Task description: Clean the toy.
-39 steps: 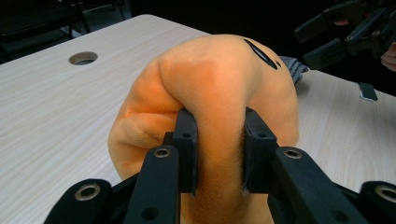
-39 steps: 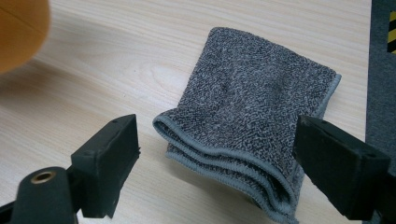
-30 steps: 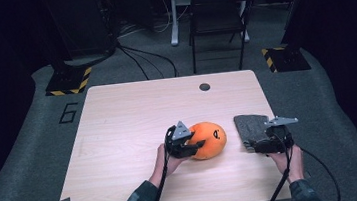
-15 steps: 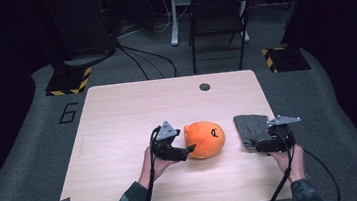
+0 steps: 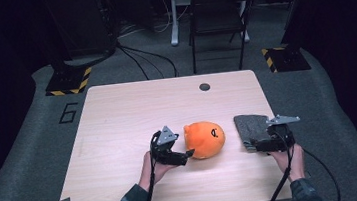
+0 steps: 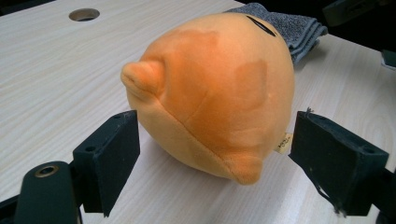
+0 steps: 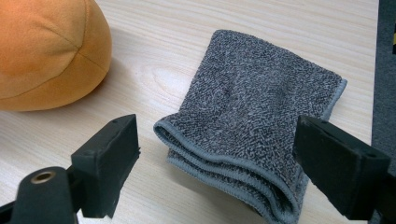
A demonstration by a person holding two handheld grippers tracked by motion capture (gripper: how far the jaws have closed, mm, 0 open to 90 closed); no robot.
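A round orange plush toy [image 5: 204, 139] lies on the wooden table [image 5: 133, 115], right of its middle. My left gripper [image 5: 188, 154] points at the toy's left side. In the left gripper view the toy [image 6: 215, 88] sits between my jaws, which have just been opening; the pads [image 6: 112, 154] stand apart from it. A folded grey towel [image 5: 249, 125] lies to the toy's right. My right gripper [image 5: 254, 145] rests at the towel's near edge, open. In the right gripper view the towel [image 7: 252, 102] lies between and beyond the jaws, untouched, with the toy [image 7: 46, 46] at the upper left.
A round cable hole [image 5: 204, 86] sits near the table's far edge. A folding chair [image 5: 218, 16] stands on the floor behind the table. The table's right edge runs close beside the towel.
My left gripper has opened off the orange toy and drawn back a little to the left. The toy stays put. The right gripper and towel have not moved.
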